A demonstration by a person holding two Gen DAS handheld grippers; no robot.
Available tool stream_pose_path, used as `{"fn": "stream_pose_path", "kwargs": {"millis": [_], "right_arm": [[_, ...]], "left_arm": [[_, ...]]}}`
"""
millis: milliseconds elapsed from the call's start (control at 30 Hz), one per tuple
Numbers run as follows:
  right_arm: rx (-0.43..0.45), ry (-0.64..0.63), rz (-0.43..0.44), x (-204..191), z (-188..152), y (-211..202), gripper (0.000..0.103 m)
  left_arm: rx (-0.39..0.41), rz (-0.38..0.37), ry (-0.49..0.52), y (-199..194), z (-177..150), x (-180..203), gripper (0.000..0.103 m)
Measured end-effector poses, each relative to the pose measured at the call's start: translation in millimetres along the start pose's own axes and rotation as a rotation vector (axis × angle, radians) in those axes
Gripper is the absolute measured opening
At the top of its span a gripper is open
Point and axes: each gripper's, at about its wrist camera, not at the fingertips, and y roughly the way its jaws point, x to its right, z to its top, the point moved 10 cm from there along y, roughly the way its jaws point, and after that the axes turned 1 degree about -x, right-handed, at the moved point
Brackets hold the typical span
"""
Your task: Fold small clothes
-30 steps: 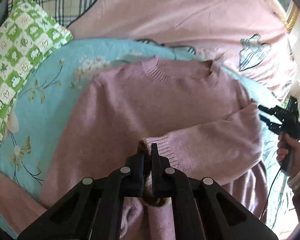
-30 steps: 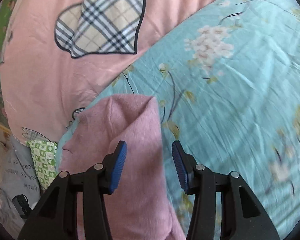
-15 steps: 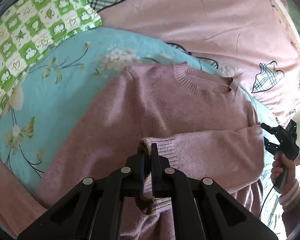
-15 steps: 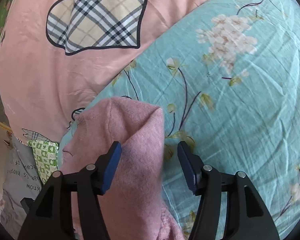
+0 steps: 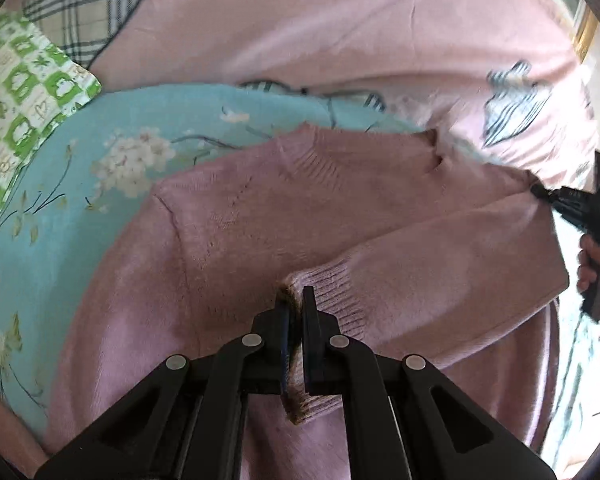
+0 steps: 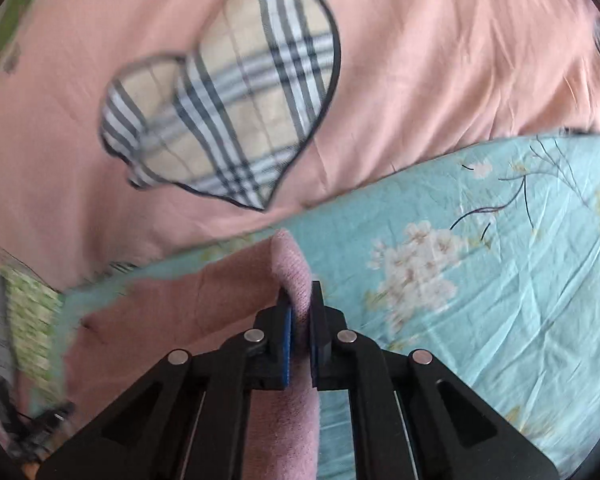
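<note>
A second ago the right gripper [image 6: 299, 320] stood with its jaws apart around the fold at the sweater's [image 5: 268, 208] shoulder edge; now they have closed on that fold, pinching a ridge of pink knit. The left gripper [image 5: 296, 312] has not let go: it stays clamped on the ribbed cuff [image 5: 332, 288] of the sleeve laid across the chest. The sweater lies spread on the blue floral cloth [image 5: 60, 200], over the pink sheet [image 6: 420, 80], neckline away from the left camera. With both ends of the sleeve side now held, the side fold inward probably comes next.
</note>
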Motion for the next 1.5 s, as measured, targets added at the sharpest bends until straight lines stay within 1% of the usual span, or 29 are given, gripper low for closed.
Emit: {"fn": "stream_pose_path", "kwargs": {"millis": [33, 100, 133, 200, 233, 267, 333, 367, 433, 500, 533, 567, 600, 700, 733, 767, 800, 833, 867, 900, 967, 1067, 1167, 1333, 1467, 1500], "right_arm": [[-0.017, -0.006, -0.011, 2.3, -4.0, 7.7, 0.007], [-0.044, -0.013, -0.044, 6.9, -13.3, 22.6, 0.007], [-0.053, -0.020, -0.059, 9.0, -18.5, 29.5, 0.007], [-0.075, -0.015, -0.060, 12.8, -27.7, 39.5, 0.010], [-0.074, -0.004, -0.056, 13.6, -28.6, 39.1, 0.013], [-0.070, 0.014, -0.049, 13.9, -28.7, 35.6, 0.016], [-0.064, 0.028, -0.060, 15.6, -29.6, 24.5, 0.034], [-0.049, 0.027, -0.063, 15.6, -29.9, 14.9, 0.036], [-0.014, 0.035, -0.027, 13.6, -31.7, -5.6, 0.041], [-0.003, 0.051, 0.032, 5.0, -39.9, -23.1, 0.042], [-0.003, 0.058, 0.060, -0.3, -46.8, -32.0, 0.042], [-0.005, 0.061, 0.081, -7.7, -54.4, -39.9, 0.042], [-0.008, 0.065, 0.105, -12.6, -63.2, -46.9, 0.042], [-0.031, 0.070, 0.164, -36.0, -97.1, -61.8, 0.043], [-0.039, 0.072, 0.185, -46.3, -108.4, -66.4, 0.045], [-0.051, 0.072, 0.203, -52.9, -119.7, -68.6, 0.046], [-0.070, 0.067, 0.221, -62.6, -132.0, -69.8, 0.047], [-0.092, 0.063, 0.234, -72.4, -144.4, -69.9, 0.048], [-0.106, 0.063, 0.243, -80.1, -153.5, -69.3, 0.048], [-0.119, 0.063, 0.252, -87.0, -164.7, -72.1, 0.048], [-0.125, 0.072, 0.253, -96.4, -177.0, -73.2, 0.048], [-0.124, 0.102, 0.264, -106.0, -191.7, -84.9, 0.050], [-0.124, 0.096, 0.278, -114.9, -202.7, -95.6, 0.052], [-0.139, 0.071, 0.280, -127.4, -217.2, -107.2, 0.053], [-0.153, 0.060, 0.285, -133.4, -229.2, -115.0, 0.053], [-0.156, 0.057, 0.286, -134.6, -232.8, -117.2, 0.053]], "left_arm": [[-0.017, 0.012, 0.002, 6.7, -1.8, -3.7, 0.002], [-0.053, 0.009, -0.006, 18.1, -6.6, -10.2, 0.003], [-0.071, 0.026, -0.005, 22.3, -8.9, -14.4, 0.003], [-0.094, 0.023, -0.010, 22.7, -12.2, -19.1, 0.005], [-0.095, 0.026, -0.020, 19.2, -12.8, -22.3, 0.010], [-0.094, 0.029, -0.031, 14.6, -13.3, -26.2, 0.011], [-0.085, 0.025, -0.061, 0.4, -17.4, -35.3, 0.011], [-0.082, 0.021, -0.074, -6.4, -20.1, -38.3, 0.011], [-0.069, 0.012, -0.112, -23.5, -26.6, -47.1, 0.012], [-0.057, 0.008, -0.149, -41.5, -37.9, -56.0, 0.014], [-0.053, 0.009, -0.162, -48.2, -43.7, -59.9, 0.017], [-0.050, 0.013, -0.182, -57.0, -51.1, -65.8, 0.022], [-0.046, 0.011, -0.214, -66.1, -58.4, -73.2, 0.024], [-0.030, 0.000, -0.290, -89.9, -75.7, -94.5, 0.025], [-0.026, 0.009, -0.312, -97.2, -80.2, -102.3, 0.028], [-0.022, 0.020, -0.334, -104.2, -84.8, -110.6, 0.036], [-0.016, 0.030, -0.367, -114.3, -91.4, -122.9, 0.042], [-0.012, 0.032, -0.399, -121.6, -97.2, -133.6, 0.057], [-0.005, 0.030, -0.446, -129.9, -103.6, -146.4, 0.069], [0.000, 0.027, -0.480, -135.8, -108.6, -156.6, 0.072], [0.008, 0.040, -0.554, -146.0, -119.2, -182.5, 0.073], [-0.009, 0.079, -0.643, -152.1, -133.6, -218.8, 0.073], [-0.023, 0.102, -0.710, -152.5, -143.5, -244.5, 0.073], [-0.092, 0.127, -0.749, -136.2, -153.0, -265.5, 0.073], [-0.134, 0.162, -0.766, -122.8, -157.8, -275.3, 0.073], [-0.145, 0.182, -0.769, -120.0, -160.4, -279.1, 0.073]]}}
